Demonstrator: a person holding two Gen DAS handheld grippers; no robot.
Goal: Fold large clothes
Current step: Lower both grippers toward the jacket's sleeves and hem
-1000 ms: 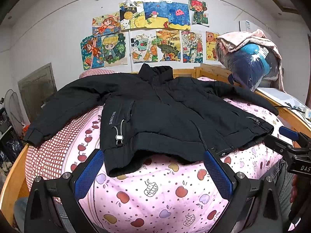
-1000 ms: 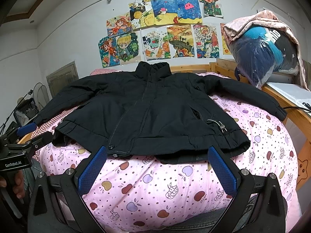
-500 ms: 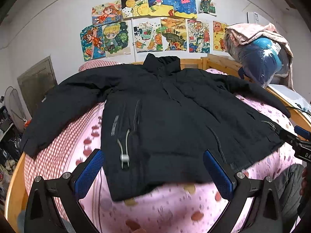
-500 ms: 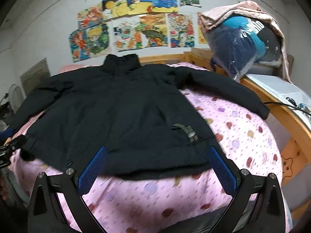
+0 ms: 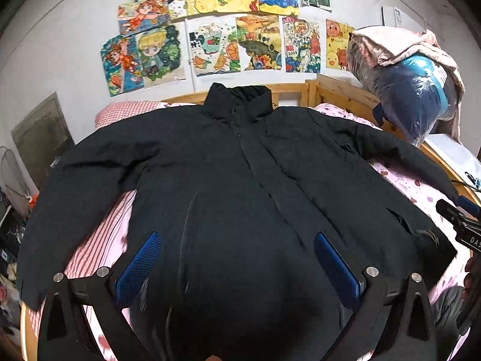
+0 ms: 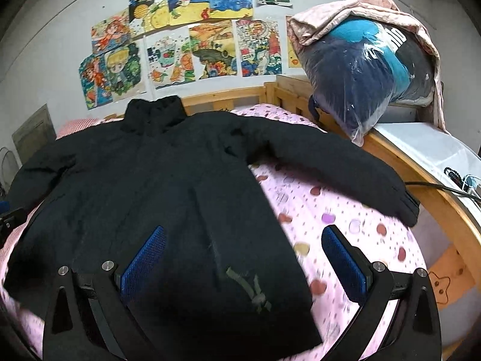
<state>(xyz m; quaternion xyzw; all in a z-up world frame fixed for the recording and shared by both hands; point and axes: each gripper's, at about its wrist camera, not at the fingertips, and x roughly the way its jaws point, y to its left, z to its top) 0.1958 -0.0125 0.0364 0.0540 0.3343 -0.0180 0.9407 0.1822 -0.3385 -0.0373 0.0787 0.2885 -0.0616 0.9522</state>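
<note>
1. Although the task is to fold it, the black jacket [image 5: 240,198] lies fully unfolded, front side up, on the bed [image 6: 345,210]; the collar points to the headboard edge and the hem lies at the near edge, under both grippers.
2. Left sleeve [image 5: 75,186]: spread outward toward the bed's left edge, over a red-checked cover [image 5: 99,240]. Not folded in.
3. Right sleeve [image 6: 336,165]: stretched out over the pink spotted sheet, its cuff near the wooden rail on the right edge. Not folded in.
4. Body: flat, front closed, no crease or fold line visible; a toggle cord [image 6: 255,291] shows near the hem.
5. Left gripper [image 5: 240,267]: jaws wide apart, above the hem on the jacket's left half; nothing is held. Whether the pads touch cloth cannot be told.
6. Right gripper [image 6: 246,258]: jaws wide apart, straddling the jacket's right hem corner, one pad over cloth, the other over sheet; nothing is held.
7. Progress, as a judgement: the garment is laid out and smoothed; no fold is made. Sleeves, sides and the lengthwise fold all remain.
8. Surroundings: a bagged bundle [image 6: 369,69] stands beyond the right rail, well apart from the jacket.
</note>
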